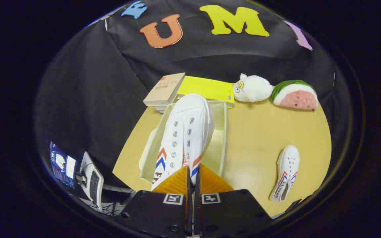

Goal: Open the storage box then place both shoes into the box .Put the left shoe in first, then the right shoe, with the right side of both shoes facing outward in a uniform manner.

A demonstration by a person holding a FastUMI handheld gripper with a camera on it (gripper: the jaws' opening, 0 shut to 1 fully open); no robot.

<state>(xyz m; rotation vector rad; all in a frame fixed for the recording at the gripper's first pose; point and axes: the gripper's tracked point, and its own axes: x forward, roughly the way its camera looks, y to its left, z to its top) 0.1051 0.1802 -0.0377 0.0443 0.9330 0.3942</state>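
While the gripper (192,177) is clenching 1 white shoe (185,132) by its heel edge, that shoe is hanging over the open storage box (222,132); the other shoe (286,173) is lying on the table (260,138), well apart.

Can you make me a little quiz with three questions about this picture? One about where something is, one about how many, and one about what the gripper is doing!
1. Where is the other shoe?
A. On the table, right of the box
B. Inside the box
C. On the books

2. How many plush toys lie at the back of the table?
A. One
B. Two
C. Four

3. What is the gripper doing?
A. Open, holding nothing
B. Shut on a book
C. Shut on a shoe over the open box

Answers:
1. A: it lies flat on bare wood, apart from the box.
2. B: a white toy and a watermelon slice sit side by side.
3. C: both fingers pinch the shoe's heel end, its toe pointing away over the box.
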